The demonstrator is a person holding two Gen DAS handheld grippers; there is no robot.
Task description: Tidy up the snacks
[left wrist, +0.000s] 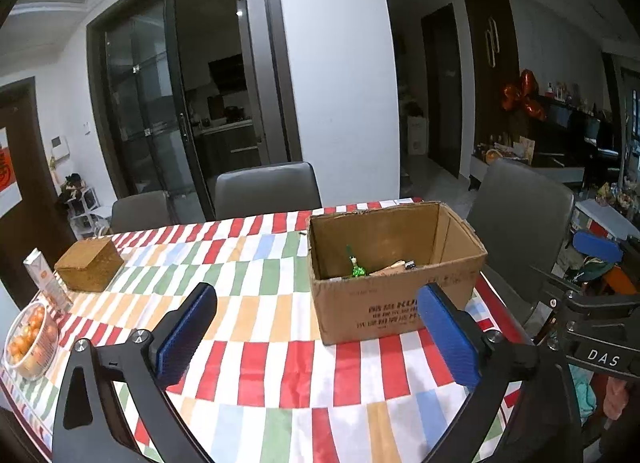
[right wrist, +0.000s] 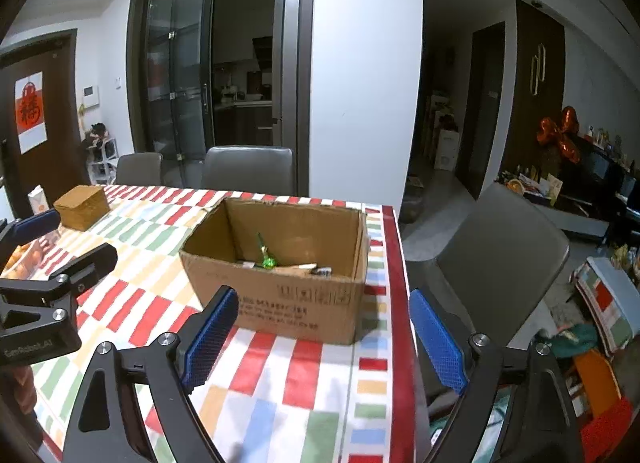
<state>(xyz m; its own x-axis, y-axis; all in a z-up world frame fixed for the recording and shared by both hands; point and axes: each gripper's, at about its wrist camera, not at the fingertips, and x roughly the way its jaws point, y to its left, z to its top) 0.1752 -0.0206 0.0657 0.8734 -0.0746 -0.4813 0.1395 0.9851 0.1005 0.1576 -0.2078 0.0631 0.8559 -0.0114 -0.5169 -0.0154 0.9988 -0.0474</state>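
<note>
An open cardboard box (left wrist: 394, 303) (right wrist: 280, 303) stands at the table's right end, with a green wrapped snack (left wrist: 357, 269) (right wrist: 267, 261) and other small packets lying in its bottom. My left gripper (left wrist: 320, 303) stands open in front of the box, blue pads wide apart, nothing between them. My right gripper (right wrist: 322, 307) is open too, held near the box's front right corner, its right finger (right wrist: 438, 339) out past the table edge. Each gripper shows at the edge of the other's view.
A striped cloth (left wrist: 256, 327) covers the table. At the left sit a wooden box (left wrist: 89, 269) (right wrist: 82, 207), a carton (left wrist: 46, 277) and a tub of oranges (left wrist: 32, 337). Grey chairs (left wrist: 266, 191) (right wrist: 500, 259) stand behind and right of the table.
</note>
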